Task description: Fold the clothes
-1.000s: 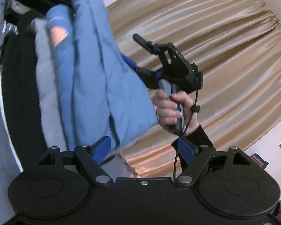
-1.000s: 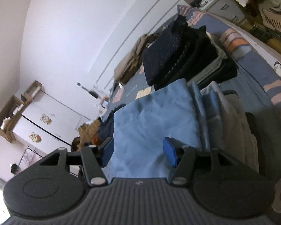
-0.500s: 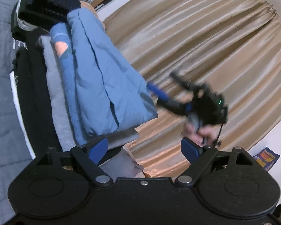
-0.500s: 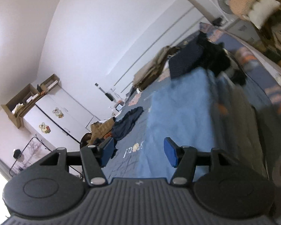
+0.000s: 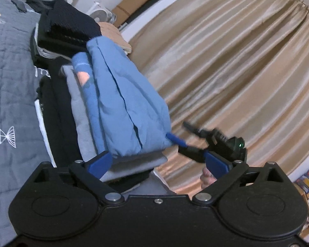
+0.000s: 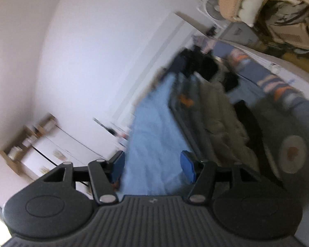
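Resting on top of a stack of folded clothes [image 5: 57, 111] on the bed [image 5: 8, 86], the blue garment [image 5: 125, 107] sits folded as my left tongs [image 5: 158, 163] have just been opening, now spread wide with nothing pinched. My right tongs [image 6: 152, 165] stand part open around the garment's edge; whether they touch it I cannot tell through the blur

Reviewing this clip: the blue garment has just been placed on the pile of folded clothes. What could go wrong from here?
The blue garment overhangs the pile's edge, so it may slide off. The right gripper has a finger at the garment's corner and could drag it when pulling away. The left gripper, whose jaws have just been opening, could nudge the grey layer.
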Demonstrator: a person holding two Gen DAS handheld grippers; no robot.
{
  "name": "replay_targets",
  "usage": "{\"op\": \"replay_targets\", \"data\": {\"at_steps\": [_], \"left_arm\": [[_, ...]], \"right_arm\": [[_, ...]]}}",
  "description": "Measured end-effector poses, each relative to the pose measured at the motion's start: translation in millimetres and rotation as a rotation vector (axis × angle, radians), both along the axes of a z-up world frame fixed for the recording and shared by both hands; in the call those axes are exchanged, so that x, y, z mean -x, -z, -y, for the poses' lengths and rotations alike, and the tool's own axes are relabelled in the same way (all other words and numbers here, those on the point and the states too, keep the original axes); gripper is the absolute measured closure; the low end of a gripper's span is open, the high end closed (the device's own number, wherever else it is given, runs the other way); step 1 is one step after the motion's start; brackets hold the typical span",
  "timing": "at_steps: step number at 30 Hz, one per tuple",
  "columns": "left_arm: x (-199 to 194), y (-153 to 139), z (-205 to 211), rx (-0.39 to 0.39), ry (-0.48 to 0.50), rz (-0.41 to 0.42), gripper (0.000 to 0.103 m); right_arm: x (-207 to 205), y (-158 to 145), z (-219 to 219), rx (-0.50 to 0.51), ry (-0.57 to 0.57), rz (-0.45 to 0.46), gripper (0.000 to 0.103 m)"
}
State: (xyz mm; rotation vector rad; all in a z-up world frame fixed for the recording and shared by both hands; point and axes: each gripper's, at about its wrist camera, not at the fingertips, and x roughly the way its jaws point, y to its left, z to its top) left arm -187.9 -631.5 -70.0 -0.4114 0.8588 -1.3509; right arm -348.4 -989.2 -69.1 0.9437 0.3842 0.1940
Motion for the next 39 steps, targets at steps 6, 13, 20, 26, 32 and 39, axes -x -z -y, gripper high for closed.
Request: {"op": "replay_targets", "data": {"at_steps": [6,13,20,26,32,39], "left_arm": [[4.2,-15.5,5.8,-0.099,-0.08,0.077,0.0],[10.9,-38.4,16.7,-0.238,-0.126,0.204,0.0],[17.4,-61.3,37.1,-0.375,-0.152,0.327,0.0],[19.2,-79.1,51.2,-0.464,-0.173,0.391,0.0],[28.1,-97.3,55.5,-0.525,-0.202,0.466,0.0],[36.9,-111.9,54.3,-0.584,-0.197,0.516,0.0]], "right_arm": [[1.7,-15.5,-3.7,0.048,0.038,-0.036,0.044],[9.2,-65.6,-27.0,0.257,0.061,-0.102,0.023],[4.9,-108.2,-60.1,0.438,0.055,-0.212,0.015],[-0.2,-129.7,-85.3,0.521,0.013,-0.286,0.015],[-6.4,-147.2,-105.6,0.616,-0.042,-0.365,0.015],[-5.6,-161.9,-120.2,0.658,-0.069,-0.431,0.015]]}}
